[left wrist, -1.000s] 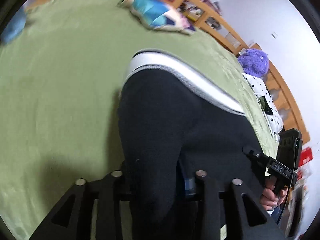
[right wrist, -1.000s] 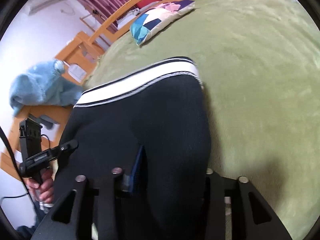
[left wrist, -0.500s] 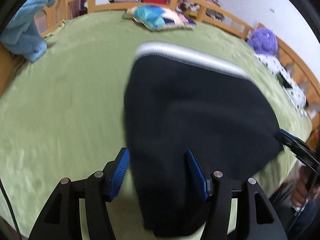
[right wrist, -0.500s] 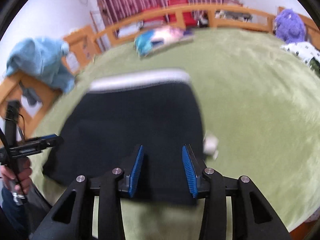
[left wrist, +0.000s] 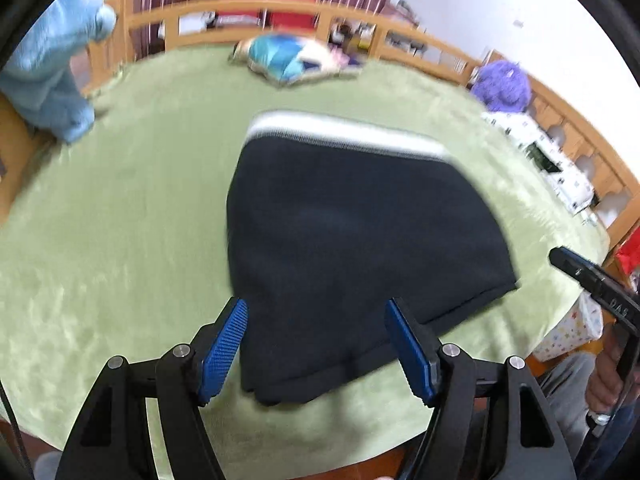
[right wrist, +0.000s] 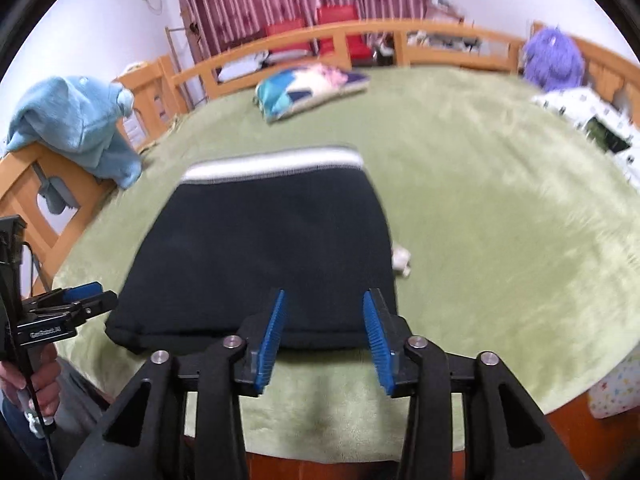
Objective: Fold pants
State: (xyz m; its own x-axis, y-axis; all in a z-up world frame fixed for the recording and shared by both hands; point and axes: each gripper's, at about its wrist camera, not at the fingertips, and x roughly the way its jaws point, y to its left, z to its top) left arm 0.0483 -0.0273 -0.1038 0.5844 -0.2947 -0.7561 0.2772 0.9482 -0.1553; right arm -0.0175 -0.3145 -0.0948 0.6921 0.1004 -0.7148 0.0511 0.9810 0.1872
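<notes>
Both grippers have let go within the last second. 1 s ago each was clamped on the near edge of the pants, with black cloth filling the gap between its fingers; half a second ago the fingers had spread and drawn back. Now the left gripper [left wrist: 316,344] and the right gripper [right wrist: 325,336] stand released and empty, with their blue pads wide apart.

The pants [left wrist: 352,240] now lie flat on the green blanket [left wrist: 132,216] as a compact dark block, the white waistband [left wrist: 344,136] at the far edge and a doubled edge toward the grippers. Judging from that shape, a fold has just been laid down and the task is near its end; whether 1 more fold is wanted I cannot tell.

Relative to the left fingers, the near left corner of the pants sits between and just ahead of the pads, without touching either. The rest of the cloth spreads forward and to the right of them. Relative to the right fingers, the near edge of the pants [right wrist: 264,248] runs just ahead of the pad tips. Most of the block lies forward and to the left, and its right side falls just beyond the right pad. The left gripper shows in the right wrist view, off the pants' left corner and apart from it.

A small pale scrap [right wrist: 401,261] lies on the blanket beside the pants' right edge, ahead of the right fingers.
</notes>
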